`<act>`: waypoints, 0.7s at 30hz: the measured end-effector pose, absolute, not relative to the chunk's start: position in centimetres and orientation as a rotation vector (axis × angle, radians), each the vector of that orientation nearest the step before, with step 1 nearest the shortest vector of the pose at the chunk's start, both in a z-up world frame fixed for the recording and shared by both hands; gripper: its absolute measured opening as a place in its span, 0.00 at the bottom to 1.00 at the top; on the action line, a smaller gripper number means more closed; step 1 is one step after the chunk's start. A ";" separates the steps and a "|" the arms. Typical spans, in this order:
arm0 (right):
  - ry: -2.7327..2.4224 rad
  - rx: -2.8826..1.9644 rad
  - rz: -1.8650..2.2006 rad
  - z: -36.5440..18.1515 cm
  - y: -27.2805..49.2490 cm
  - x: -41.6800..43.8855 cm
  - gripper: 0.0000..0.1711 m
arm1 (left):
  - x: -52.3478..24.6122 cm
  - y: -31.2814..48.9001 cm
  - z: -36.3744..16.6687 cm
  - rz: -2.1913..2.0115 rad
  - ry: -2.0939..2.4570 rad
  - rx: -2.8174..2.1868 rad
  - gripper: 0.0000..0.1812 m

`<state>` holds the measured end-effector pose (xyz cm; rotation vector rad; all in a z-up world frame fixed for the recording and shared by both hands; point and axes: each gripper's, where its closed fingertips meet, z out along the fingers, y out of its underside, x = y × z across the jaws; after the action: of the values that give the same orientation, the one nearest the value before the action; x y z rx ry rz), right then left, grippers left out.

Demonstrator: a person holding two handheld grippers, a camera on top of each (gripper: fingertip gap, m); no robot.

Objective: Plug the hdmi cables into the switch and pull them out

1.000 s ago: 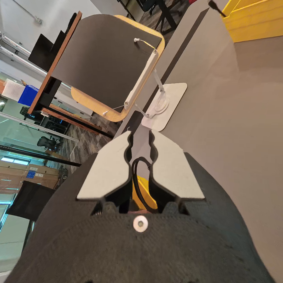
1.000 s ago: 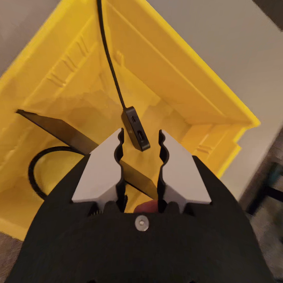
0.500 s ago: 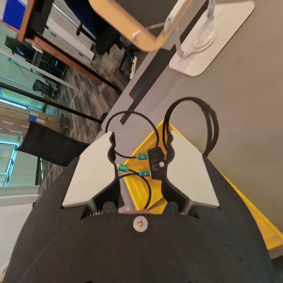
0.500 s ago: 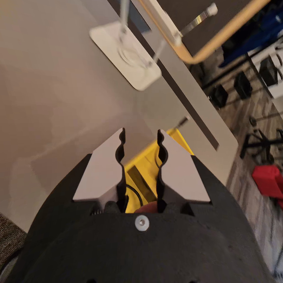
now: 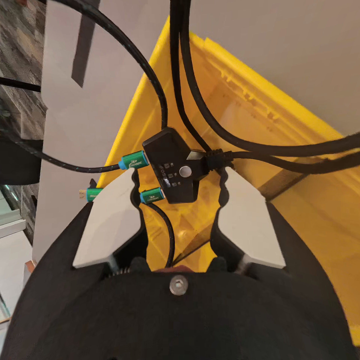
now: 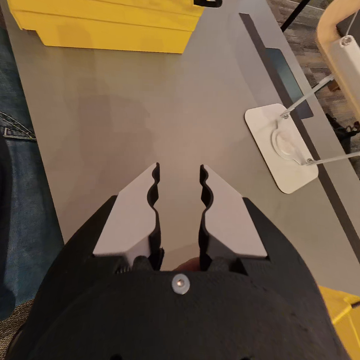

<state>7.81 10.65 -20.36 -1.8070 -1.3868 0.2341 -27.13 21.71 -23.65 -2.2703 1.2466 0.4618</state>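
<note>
In the left wrist view a black HDMI switch (image 5: pixel 173 155) with a round silver button sits over an open yellow bin (image 5: pixel 253 116). Two green-ended HDMI plugs (image 5: pixel 134 162) (image 5: pixel 152 195) are seated in its left side. A black cable plug (image 5: pixel 214 159) enters its right side. A third green plug (image 5: pixel 91 194) lies loose behind my left finger. My left gripper (image 5: pixel 179 171) is open, its fingertips either side of the switch and not closed on it. My right gripper (image 6: pixel 179 165) is open and empty over the bare grey table (image 6: pixel 136 97).
Thick black cables (image 5: pixel 175 78) loop up from the switch and off to the right. In the right wrist view a yellow bin (image 6: pixel 109 29) stands at the far edge and a white stand base (image 6: pixel 280 148) to the right. A person's jeans (image 6: pixel 19 175) are at left. The left gripper's tips are roughly 35 cm from the right gripper's.
The left view has dropped from the table and stand onto the bin and closed in on the switch, its jaws wider. The right view has left the bin and now looks across the table.
</note>
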 end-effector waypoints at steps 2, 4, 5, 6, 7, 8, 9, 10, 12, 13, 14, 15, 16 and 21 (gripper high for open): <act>-1.394 -1.801 0.252 -20.7 10.4 7.4 0.23 | -27.5 22.4 -24.8 0.469 1.266 -2.300 0.44; -1.399 -1.794 0.266 -21.0 10.2 7.2 0.23 | -27.5 23.1 -25.5 0.457 1.274 -2.304 0.45; -1.400 -1.792 0.272 -21.1 10.1 7.1 0.23 | -27.3 23.3 -25.8 0.436 1.302 -2.299 0.46; -1.399 -1.791 0.277 -21.1 10.1 7.0 0.23 | -27.1 23.5 -26.1 0.425 1.338 -2.291 0.47; -1.400 -1.789 0.282 -21.2 10.1 7.0 0.23 | -27.0 23.7 -26.4 0.432 1.370 -2.284 0.50; -1.401 -1.787 0.287 -21.3 10.1 6.9 0.23 | -26.9 23.8 -26.7 0.429 1.411 -2.282 0.50; -1.401 -1.786 0.294 -21.3 10.0 6.9 0.23 | -26.9 23.9 -26.7 0.427 1.436 -2.281 0.51; -1.399 -1.786 0.300 -21.4 10.0 6.8 0.23 | -27.0 24.2 -26.7 0.430 1.450 -2.287 0.54; -1.398 -1.784 0.312 -21.5 10.0 6.6 0.23 | -27.1 24.4 -26.8 0.406 1.473 -2.317 0.56; -1.398 -1.782 0.318 -21.6 9.9 6.4 0.23 | -27.0 24.3 -27.0 0.373 1.489 -2.335 0.54; -1.399 -1.778 0.323 -21.6 9.9 6.3 0.23 | -26.9 24.1 -27.3 0.336 1.504 -2.356 0.51; -1.402 -1.774 0.328 -21.7 9.8 6.2 0.23 | -27.0 24.1 -27.4 0.314 1.502 -2.376 0.51; -1.406 -1.771 0.330 -21.8 9.7 6.1 0.23 | -27.0 24.2 -27.4 0.302 1.505 -2.382 0.51; -1.412 -1.773 0.339 -22.5 9.6 6.0 0.23 | -27.0 24.4 -26.6 0.304 1.483 -2.346 0.39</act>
<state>6.00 9.62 -22.45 -1.7728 -1.4122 0.3386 -27.03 24.42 -26.56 -2.3459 1.4831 0.3039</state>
